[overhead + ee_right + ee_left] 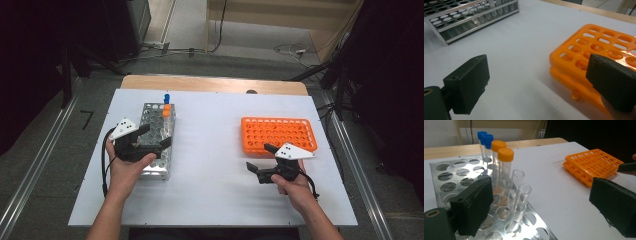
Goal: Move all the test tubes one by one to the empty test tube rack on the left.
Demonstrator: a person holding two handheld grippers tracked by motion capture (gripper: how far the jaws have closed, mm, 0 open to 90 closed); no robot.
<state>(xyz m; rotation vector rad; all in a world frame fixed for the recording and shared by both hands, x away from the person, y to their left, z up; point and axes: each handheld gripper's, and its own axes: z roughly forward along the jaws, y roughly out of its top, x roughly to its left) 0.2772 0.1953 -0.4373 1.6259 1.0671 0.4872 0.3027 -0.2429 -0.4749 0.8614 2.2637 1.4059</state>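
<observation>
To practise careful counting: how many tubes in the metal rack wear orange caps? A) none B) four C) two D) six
C: the left gripper view shows two orange-capped tubes standing in the metal rack, next to two blue-capped tubes and two uncapped ones.

I see my left forearm coming in from the bottom edge of the high view, left of centre, rising to the left hand [125, 167], which grips the left claw [154, 136] in the left middle of the frame. Its jaws stand wide apart with nothing pressed between them, pointing toward the upper right. My right forearm enters at the lower right and angles up-left to the right hand [295, 185], which holds the right claw [259, 157] right of centre. Its jaws also stand well apart, aimed toward the left of the frame, nothing gripped.
</observation>
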